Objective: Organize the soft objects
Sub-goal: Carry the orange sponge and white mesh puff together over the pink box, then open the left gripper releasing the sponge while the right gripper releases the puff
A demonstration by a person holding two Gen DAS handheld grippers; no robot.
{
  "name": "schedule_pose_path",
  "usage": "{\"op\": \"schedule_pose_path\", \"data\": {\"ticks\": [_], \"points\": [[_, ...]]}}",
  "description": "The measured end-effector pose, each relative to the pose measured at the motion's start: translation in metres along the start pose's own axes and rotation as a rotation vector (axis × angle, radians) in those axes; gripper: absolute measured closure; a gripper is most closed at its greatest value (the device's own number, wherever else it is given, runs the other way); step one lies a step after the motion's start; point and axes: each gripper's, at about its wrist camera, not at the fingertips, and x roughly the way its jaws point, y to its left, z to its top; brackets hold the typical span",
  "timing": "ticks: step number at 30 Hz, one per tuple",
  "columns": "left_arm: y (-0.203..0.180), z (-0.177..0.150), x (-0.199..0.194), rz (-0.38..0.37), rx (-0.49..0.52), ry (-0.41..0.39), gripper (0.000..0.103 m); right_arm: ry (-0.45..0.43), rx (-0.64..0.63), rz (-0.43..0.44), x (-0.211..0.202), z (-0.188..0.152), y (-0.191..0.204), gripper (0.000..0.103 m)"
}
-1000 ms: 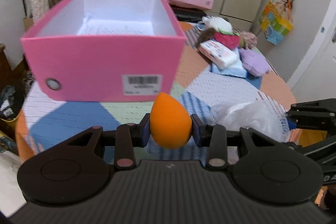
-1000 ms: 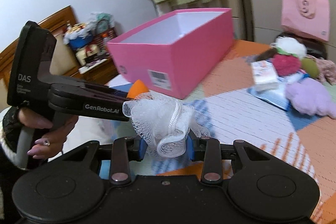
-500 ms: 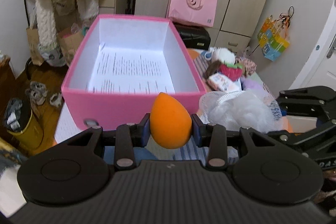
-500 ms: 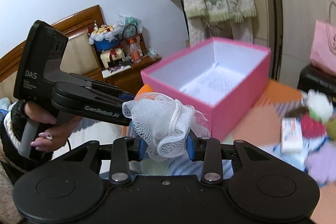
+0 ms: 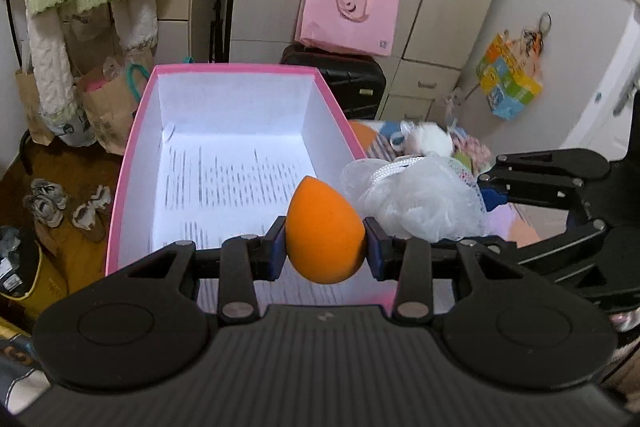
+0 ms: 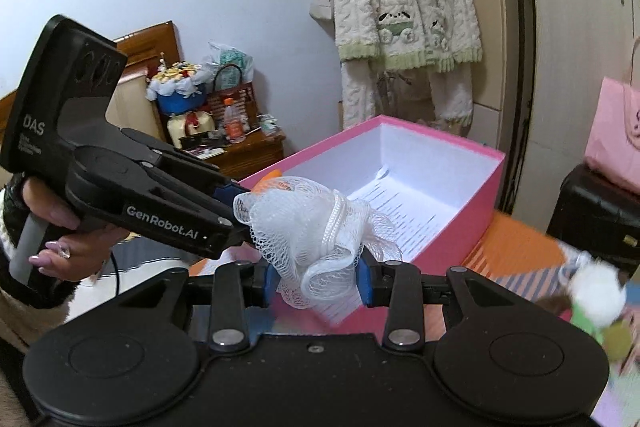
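An orange egg-shaped sponge is pinched between the pads of my left gripper, which is shut on it over the near end of the open pink box. The box is white inside with a printed sheet on its floor. My right gripper holds a white mesh bath puff just beside the box's near right corner; its jaws are opening slightly, with the pads still against the puff. In the left wrist view the puff hangs right of the sponge. The right wrist view shows the box ahead.
More soft things, among them a white plush ball, lie on the patchwork table right of the box. A black suitcase and pink bag stand behind it. Shoes lie on the floor at left. A person's hand grips the left gripper's handle.
Both grippers have risen and moved forward with their loads. The box, first seen from the side, is now seen from above, with the sponge over its near edge.
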Motion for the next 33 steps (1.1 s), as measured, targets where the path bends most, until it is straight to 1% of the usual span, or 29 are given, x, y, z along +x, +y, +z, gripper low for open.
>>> {"op": "schedule_pose_path", "data": {"ticks": [4,6,11,13,15,19,23,27,30,33], "points": [[0.017,0.027,0.024,0.000,-0.043,0.013,0.065,0.001,-0.037,-0.035,0.019,0.022,-0.018,0.060],[0.029,0.041,0.042,0.002,-0.071,0.034,0.065,0.012,-0.076,-0.061,0.032,0.033,-0.026,0.060],[0.057,0.061,0.088,0.033,-0.095,0.109,0.065,0.075,-0.262,-0.135,0.076,0.049,-0.039,0.060],[0.069,0.067,0.106,0.044,-0.118,0.140,0.065,0.120,-0.270,-0.140,0.096,0.056,-0.049,0.060],[0.082,0.073,0.121,0.042,-0.158,0.152,0.065,0.167,-0.234,-0.126,0.114,0.062,-0.062,0.060],[0.096,0.078,0.142,0.048,-0.184,0.167,0.065,0.237,-0.228,-0.124,0.138,0.066,-0.079,0.060],[0.104,0.079,0.162,0.057,-0.226,0.200,0.065,0.308,-0.269,-0.145,0.155,0.069,-0.086,0.060],[0.113,0.078,0.175,0.115,-0.227,0.193,0.065,0.345,-0.316,-0.173,0.169,0.071,-0.085,0.060],[0.120,0.078,0.180,0.120,-0.248,0.207,0.065,0.378,-0.367,-0.197,0.181,0.070,-0.081,0.060],[0.116,0.078,0.182,0.136,-0.222,0.228,0.065,0.409,-0.408,-0.198,0.189,0.067,-0.076,0.060]]}}
